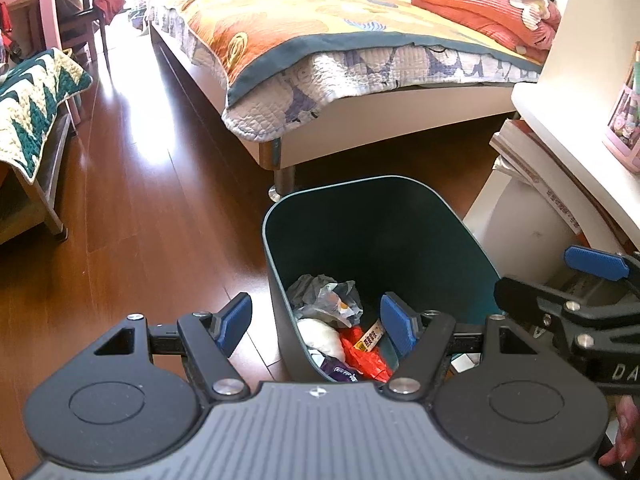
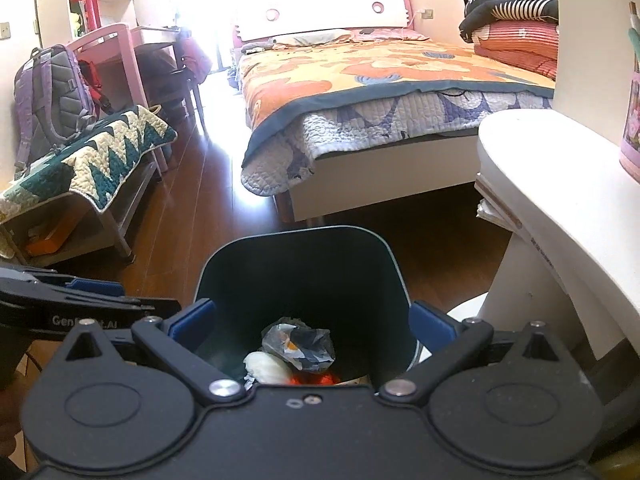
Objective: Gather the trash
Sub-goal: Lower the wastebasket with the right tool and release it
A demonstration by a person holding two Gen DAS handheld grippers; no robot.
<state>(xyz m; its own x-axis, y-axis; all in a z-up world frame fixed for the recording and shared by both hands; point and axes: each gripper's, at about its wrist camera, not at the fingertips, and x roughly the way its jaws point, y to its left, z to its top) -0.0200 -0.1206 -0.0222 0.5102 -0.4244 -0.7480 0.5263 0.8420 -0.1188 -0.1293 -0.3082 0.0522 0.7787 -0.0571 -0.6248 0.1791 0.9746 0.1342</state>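
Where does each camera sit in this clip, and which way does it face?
Left wrist: on the left gripper, angled down at the trash bin and the bed beyond; its own open fingers show, the right gripper at the right edge and a hand bottom right.
Right wrist: on the right gripper, over the bin's near rim, looking down into the bin; its open fingers and the left gripper at the left show.
Shared: bin, crumpled plastic bag, bed, zigzag quilt, wood floor.
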